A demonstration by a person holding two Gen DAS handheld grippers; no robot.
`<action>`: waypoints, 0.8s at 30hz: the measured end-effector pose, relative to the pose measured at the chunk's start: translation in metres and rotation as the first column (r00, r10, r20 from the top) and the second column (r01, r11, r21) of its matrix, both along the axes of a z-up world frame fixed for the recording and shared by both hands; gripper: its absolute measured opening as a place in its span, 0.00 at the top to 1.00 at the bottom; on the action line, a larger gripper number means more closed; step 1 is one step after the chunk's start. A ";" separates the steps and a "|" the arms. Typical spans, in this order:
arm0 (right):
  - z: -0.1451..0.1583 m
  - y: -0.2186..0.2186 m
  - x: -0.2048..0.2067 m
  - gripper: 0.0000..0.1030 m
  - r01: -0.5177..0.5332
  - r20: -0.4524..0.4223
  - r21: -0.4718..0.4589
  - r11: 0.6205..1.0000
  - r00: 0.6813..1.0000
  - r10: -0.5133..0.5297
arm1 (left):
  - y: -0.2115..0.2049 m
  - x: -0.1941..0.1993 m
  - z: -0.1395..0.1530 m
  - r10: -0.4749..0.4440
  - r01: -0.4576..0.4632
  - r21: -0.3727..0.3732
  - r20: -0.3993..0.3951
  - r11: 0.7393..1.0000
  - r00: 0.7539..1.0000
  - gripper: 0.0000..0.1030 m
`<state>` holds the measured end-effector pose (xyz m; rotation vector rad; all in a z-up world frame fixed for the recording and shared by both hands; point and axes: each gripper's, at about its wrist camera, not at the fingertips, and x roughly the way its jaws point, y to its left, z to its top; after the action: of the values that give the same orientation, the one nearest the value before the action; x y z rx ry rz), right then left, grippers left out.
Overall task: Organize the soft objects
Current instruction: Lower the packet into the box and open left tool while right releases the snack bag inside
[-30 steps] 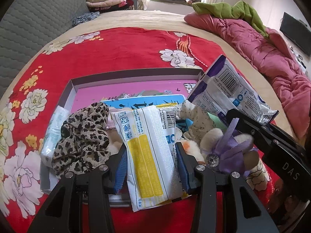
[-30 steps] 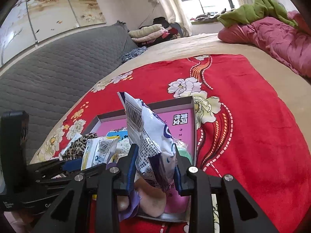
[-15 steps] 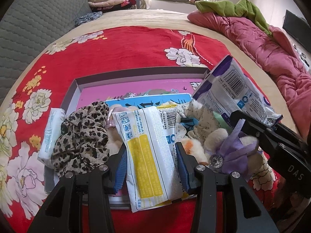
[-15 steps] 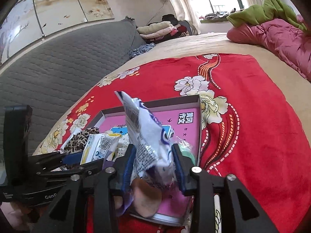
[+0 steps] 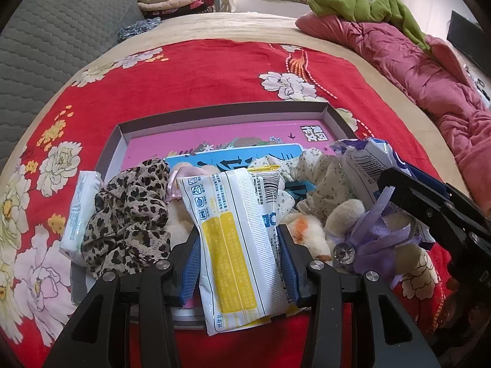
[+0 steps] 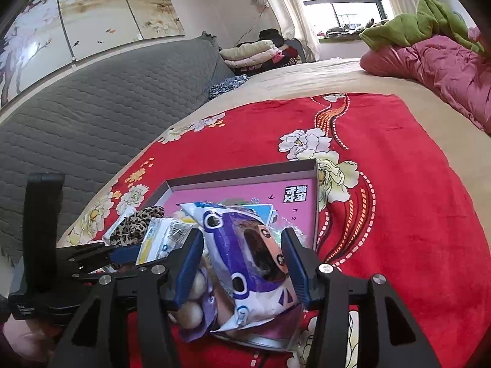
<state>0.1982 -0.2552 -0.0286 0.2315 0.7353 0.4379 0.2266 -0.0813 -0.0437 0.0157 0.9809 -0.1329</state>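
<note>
Both grippers (image 5: 239, 260) (image 6: 242, 263) angle downward over the box (image 5: 214, 116).

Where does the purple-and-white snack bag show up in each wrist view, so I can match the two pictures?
Left wrist view: the purple-and-white snack bag lies at the right, past the right tool's black fingers.
Right wrist view: the same bag sits low in the centre, between the right tool's blue pads, over the tray.
Shared landmark: the leopard-print scrunchie at the tray's left.
</note>
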 end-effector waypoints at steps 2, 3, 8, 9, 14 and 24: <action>0.001 0.001 -0.002 0.49 0.000 0.004 -0.001 1.000 1.000 0.000 | 0.000 0.001 0.000 0.001 -0.001 -0.003 -0.001 1.000 1.000 0.54; 0.003 0.001 -0.003 0.48 -0.001 0.006 -0.003 1.000 1.000 0.001 | 0.000 0.002 -0.001 0.000 0.000 -0.003 -0.002 1.000 1.000 0.54; 0.009 0.001 -0.007 0.41 0.009 0.023 -0.014 1.000 1.000 -0.008 | -0.002 0.006 -0.003 -0.005 0.005 -0.003 -0.011 1.000 1.000 0.54; 0.011 0.001 -0.007 0.40 0.009 0.027 -0.013 1.000 1.000 -0.009 | -0.003 0.006 -0.003 -0.005 0.005 -0.002 -0.015 1.000 1.000 0.54; 0.015 0.001 -0.010 0.39 0.013 0.041 -0.028 1.000 0.999 -0.012 | -0.004 0.011 -0.004 0.001 -0.001 -0.010 -0.034 1.000 0.999 0.53; 0.014 0.001 -0.013 0.38 0.026 0.044 -0.055 0.998 0.999 -0.024 | -0.004 0.011 -0.006 0.004 -0.004 -0.008 -0.033 1.000 0.999 0.51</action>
<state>0.1847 -0.2546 -0.0147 0.1788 0.7007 0.3969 0.2377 -0.0857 -0.0495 0.0046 1.0132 -0.1335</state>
